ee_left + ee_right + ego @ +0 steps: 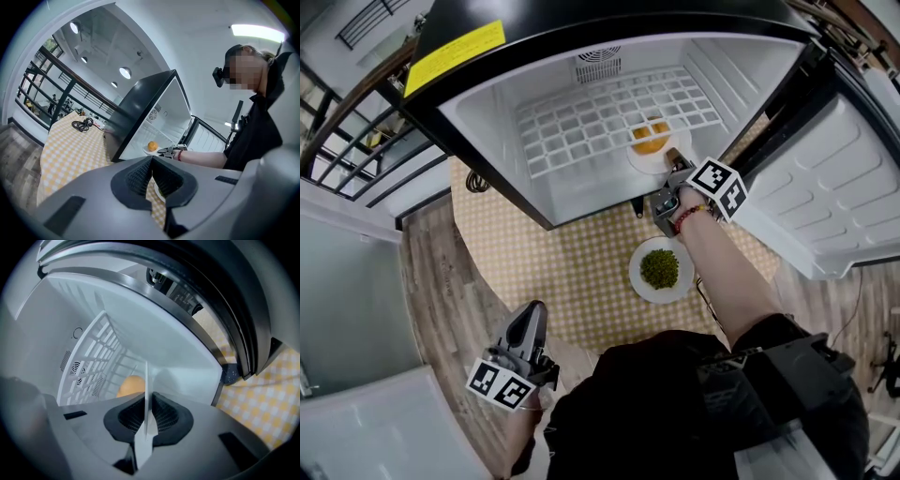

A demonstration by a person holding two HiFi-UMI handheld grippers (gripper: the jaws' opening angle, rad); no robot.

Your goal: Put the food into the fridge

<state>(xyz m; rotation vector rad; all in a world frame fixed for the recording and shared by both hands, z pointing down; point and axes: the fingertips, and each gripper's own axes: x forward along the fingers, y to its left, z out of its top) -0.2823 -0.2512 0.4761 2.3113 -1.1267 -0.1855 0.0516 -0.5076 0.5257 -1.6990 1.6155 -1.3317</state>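
**Orange-food plate going onto the fridge shelf**

Right tool point(672, 171) pinches the rim of the white plate point(639, 161) carrying orange food point(650, 138). The plate is at the front right of the wire shelf point(581, 122) inside the open fridge point(487, 117). Likely next: seat the plate flat, release, then back out clear of the door point(825, 187). Left tool point(532, 317) is pressed together and empty, off the table's point(572, 253) near edge. Green food point(659, 268) on the second plate point(636, 281) waits in front of the fridge, right under the arm's way out.
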